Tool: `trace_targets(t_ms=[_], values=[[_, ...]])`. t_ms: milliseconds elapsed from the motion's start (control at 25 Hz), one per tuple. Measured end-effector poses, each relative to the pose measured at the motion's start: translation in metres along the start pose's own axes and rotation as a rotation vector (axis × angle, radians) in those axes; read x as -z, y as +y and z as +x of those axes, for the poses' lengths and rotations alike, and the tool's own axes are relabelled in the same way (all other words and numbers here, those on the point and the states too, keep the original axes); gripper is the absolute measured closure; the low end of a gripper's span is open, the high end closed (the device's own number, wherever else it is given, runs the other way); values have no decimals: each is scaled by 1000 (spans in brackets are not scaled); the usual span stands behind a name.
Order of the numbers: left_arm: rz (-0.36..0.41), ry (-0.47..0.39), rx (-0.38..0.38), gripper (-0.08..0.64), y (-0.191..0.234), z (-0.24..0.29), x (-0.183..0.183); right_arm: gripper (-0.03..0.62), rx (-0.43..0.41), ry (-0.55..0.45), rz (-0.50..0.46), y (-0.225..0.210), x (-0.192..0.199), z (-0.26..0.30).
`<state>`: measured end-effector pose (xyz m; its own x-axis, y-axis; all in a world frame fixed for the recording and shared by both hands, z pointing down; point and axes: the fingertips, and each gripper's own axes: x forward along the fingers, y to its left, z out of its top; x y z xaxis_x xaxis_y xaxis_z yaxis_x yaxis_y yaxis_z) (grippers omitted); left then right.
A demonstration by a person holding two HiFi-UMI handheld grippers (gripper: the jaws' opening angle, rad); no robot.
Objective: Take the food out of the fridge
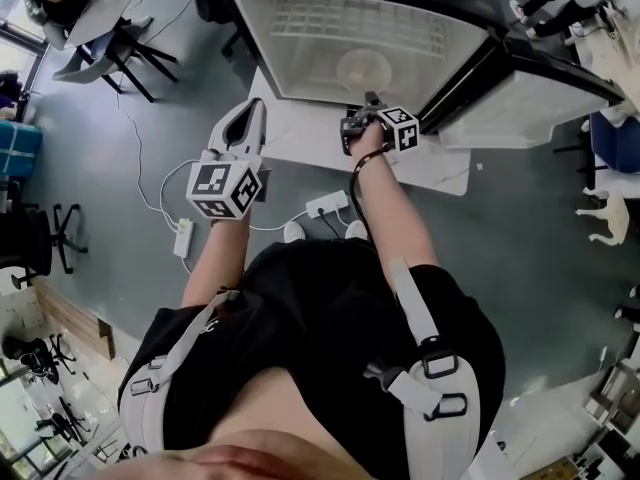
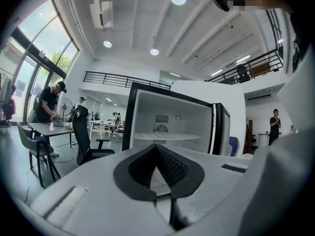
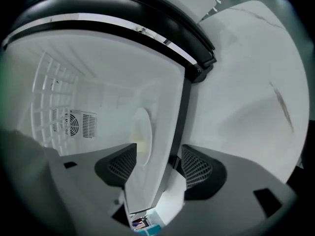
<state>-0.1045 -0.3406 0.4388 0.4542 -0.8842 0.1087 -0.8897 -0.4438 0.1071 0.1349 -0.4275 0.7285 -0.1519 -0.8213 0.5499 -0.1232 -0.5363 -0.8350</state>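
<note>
1. Straight beyond the right gripper (image 1: 358,118) (image 3: 157,162), whose fingers stand wide with nothing gripped, the food plate (image 1: 363,68) (image 3: 141,131) lies inside the fridge (image 1: 300,28) (image 3: 74,82).
2. The fridge's front edge runs between those fingers.
3. Left gripper (image 1: 245,120) (image 2: 157,149): fingertips meet, empty, fridge ahead of them.

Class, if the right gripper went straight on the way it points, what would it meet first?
Probably the fridge's lower front edge, which lies in line between the open jaws of the right gripper; the plate sits farther in. Depth is unclear.
</note>
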Motion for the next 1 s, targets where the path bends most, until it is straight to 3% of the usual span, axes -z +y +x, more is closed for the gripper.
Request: trace_targets(t_ms=[400,600,760,1000], values=[[1,9,-64,557,22,-15,4,333,148,-34,68,0,-4,30],[0,11,-68,557,25,-18,5,334,231,-18,21,-5,1,34],[-3,7,-59,557,21,-17,5,350,203,14,-35,-8,2,28],[-5,5,-32,557,12,-11,6,419,65,64,-25,-11,1,22]])
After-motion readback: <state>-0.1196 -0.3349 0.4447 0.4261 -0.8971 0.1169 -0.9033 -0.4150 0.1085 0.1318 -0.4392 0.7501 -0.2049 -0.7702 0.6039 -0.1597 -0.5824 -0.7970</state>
